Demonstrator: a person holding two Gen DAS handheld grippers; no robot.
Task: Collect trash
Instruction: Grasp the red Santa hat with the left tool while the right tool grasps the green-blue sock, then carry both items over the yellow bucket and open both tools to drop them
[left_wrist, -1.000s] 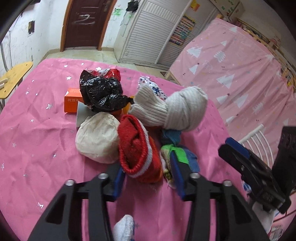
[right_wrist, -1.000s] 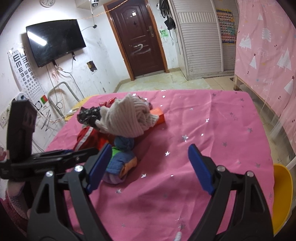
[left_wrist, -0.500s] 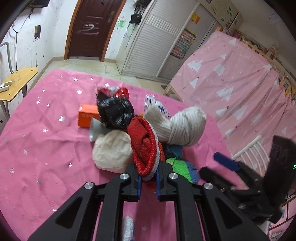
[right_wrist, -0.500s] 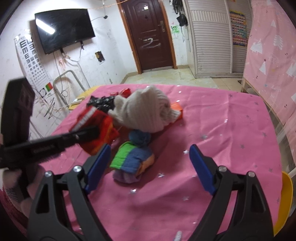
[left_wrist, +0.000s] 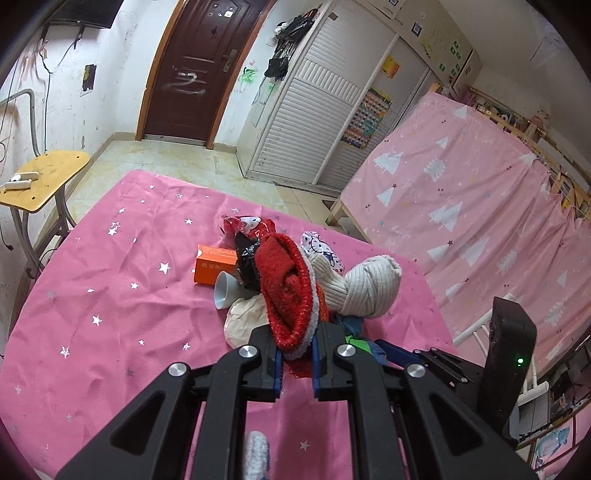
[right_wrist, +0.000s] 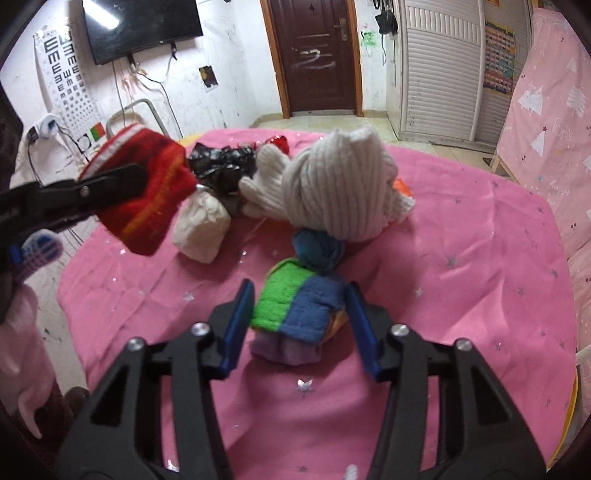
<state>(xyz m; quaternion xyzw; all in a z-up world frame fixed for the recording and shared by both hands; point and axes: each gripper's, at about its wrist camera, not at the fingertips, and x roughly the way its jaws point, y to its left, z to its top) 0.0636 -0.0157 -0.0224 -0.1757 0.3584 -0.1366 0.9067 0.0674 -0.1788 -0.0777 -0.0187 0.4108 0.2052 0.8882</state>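
Nearest: left gripper (left_wrist: 295, 365), clamped on red knit sock (left_wrist: 290, 291), held above pink tablecloth (left_wrist: 92, 295). Right gripper (right_wrist: 301, 325), jaws wide, straddling green-and-blue sock bundle (right_wrist: 299, 306). Beyond: cream ribbed bundle (right_wrist: 332, 192), black bag (right_wrist: 221, 166), orange box (left_wrist: 214, 264).

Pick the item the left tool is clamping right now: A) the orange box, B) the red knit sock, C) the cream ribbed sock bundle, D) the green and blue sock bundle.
B: the left tool is shut on the red knit sock, lifted off the pink tablecloth in the right wrist view.
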